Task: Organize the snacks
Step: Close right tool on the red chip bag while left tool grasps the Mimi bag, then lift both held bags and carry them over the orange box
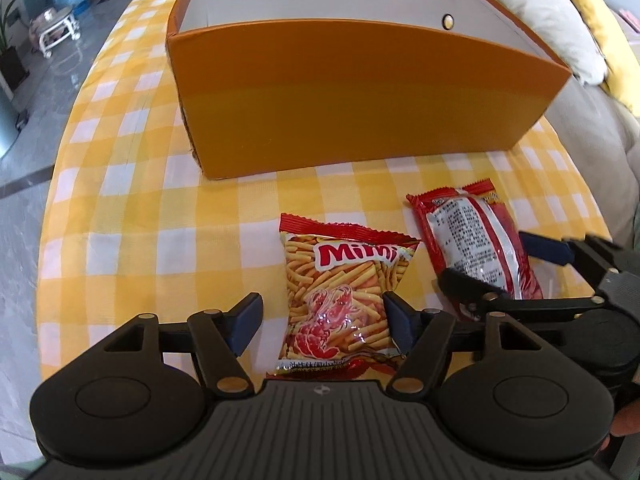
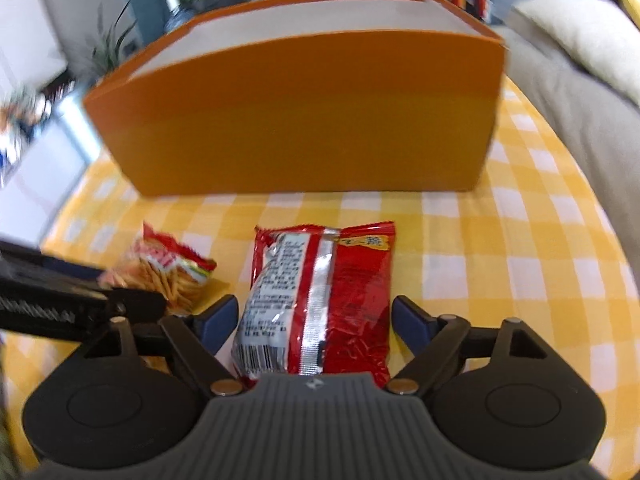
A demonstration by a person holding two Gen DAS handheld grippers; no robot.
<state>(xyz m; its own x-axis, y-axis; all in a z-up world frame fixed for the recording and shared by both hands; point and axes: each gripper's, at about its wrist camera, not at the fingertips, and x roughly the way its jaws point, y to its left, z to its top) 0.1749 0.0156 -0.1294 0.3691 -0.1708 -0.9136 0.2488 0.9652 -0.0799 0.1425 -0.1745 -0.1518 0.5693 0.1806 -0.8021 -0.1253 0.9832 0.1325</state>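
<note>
A Mimi bag (image 1: 340, 300) of prawn sticks lies flat on the yellow-checked tablecloth (image 1: 140, 220). My left gripper (image 1: 322, 320) is open and straddles its lower half; the right pad is at the bag's edge, the left pad stands well clear. To its right lies a red snack bag (image 1: 476, 232), back side up. My right gripper (image 2: 316, 316) is open around that red snack bag (image 2: 320, 300), with a pad close on each side. The right gripper (image 1: 504, 268) also shows in the left wrist view. The Mimi bag (image 2: 168, 268) appears at the left of the right wrist view.
A tall orange box (image 1: 360, 100) with a grey inside stands open-topped just behind both bags, also seen as the orange box (image 2: 300, 120). A beige sofa cushion (image 1: 540, 16) lies beyond the table's right edge. Tiled floor (image 1: 24, 184) drops off on the left.
</note>
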